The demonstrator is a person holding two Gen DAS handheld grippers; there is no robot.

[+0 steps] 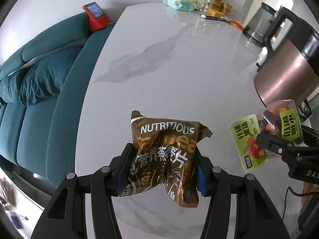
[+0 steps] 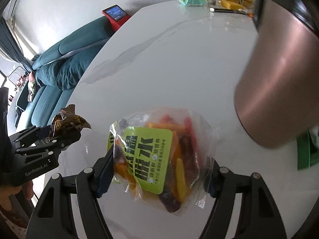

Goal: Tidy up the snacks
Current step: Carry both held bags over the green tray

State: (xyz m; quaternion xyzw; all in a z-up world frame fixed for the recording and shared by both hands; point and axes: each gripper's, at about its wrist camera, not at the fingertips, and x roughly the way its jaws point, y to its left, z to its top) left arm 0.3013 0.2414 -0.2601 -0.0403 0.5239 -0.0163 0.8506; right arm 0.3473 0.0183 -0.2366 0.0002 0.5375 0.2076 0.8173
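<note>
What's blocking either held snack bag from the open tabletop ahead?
Nothing visible. The brown oatmeal bag in the left gripper and the clear veggie-chip bag in the right gripper face bare marble table. The copper appliance stands right.

Left gripper (image 1: 162, 164): low centre of the left wrist view, black linkage arms spreading to the bottom edge, blue pads pressed into both sides of a crumpled brown oatmeal packet (image 1: 165, 157), held clear of the surface. Seen again at the left edge of the right wrist view, tilted steeply downward, a person's fingers (image 2: 12, 193) wrapped beneath its body at lower left. Right gripper (image 2: 159, 171): low centre of the right wrist view, jaws clamped on a clear packet of dried fruit and vegetable crisps (image 2: 157, 159), lifted. Visible also at the right edge of the left wrist view, pointing inward and down.
</note>
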